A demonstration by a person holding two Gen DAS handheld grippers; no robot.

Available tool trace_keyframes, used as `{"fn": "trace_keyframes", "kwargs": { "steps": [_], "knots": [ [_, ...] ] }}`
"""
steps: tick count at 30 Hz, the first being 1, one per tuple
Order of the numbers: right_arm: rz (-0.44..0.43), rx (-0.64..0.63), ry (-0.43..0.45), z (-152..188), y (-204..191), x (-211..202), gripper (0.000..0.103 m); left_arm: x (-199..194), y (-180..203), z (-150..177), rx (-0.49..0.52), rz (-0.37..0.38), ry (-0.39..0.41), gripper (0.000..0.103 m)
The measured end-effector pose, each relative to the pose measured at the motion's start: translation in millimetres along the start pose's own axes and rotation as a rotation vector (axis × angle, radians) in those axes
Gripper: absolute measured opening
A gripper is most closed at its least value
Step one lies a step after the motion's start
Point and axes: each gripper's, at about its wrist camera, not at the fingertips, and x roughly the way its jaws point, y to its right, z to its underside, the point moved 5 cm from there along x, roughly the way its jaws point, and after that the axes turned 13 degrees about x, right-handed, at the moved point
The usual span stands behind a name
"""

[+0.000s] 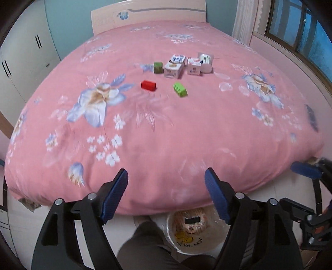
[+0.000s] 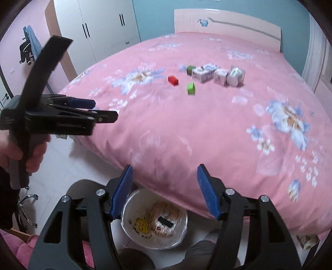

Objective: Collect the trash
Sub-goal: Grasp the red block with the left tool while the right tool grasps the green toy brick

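Observation:
On the pink bed lie a red block (image 1: 148, 85) (image 2: 173, 80), a light green block (image 1: 180, 89) (image 2: 191, 88), a dark green cube (image 1: 158, 67) (image 2: 190, 70), several small white cartons (image 1: 173, 69) (image 2: 204, 74) and a white cup on its side (image 1: 206, 61) (image 2: 235, 76). A white trash bin (image 1: 192, 234) (image 2: 154, 220) with a plastic liner stands on the floor at the bed's foot. My left gripper (image 1: 166, 195) is open and empty above the bed edge; it also shows in the right wrist view (image 2: 93, 109). My right gripper (image 2: 165, 191) is open and empty over the bin.
The bed's headboard (image 1: 149, 14) is at the far end. White wardrobes (image 2: 99, 25) stand to the left, a window (image 1: 300, 31) to the right. My legs (image 1: 149, 247) are beside the bin. An office chair base (image 2: 25, 205) stands on the floor at left.

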Motion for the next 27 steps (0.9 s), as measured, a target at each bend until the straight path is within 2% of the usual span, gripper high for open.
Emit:
{"fn": "trace_keyframes", "kwargs": {
  "steps": [4, 14, 22, 27],
  "knots": [
    [-0.001, -0.013, 0.029, -17, -2, -5, 0.064, 2, -9, -16, 0.025, -0.029, 0.01, 0.08],
    [0.003, -0.02, 0.038, -62, -5, 17, 0.064, 31, -35, -45, 0.028, -0.024, -0.005, 0.082],
    [0.003, 0.001, 0.003, -93, 0, 61, 0.065, 75, -58, -76, 0.052, -0.028, -0.036, 0.082],
    [0.015, 0.028, -0.029, -114, 12, 106, 0.064, 113, -73, -94, 0.055, -0.031, -0.062, 0.082]
  ]
}}
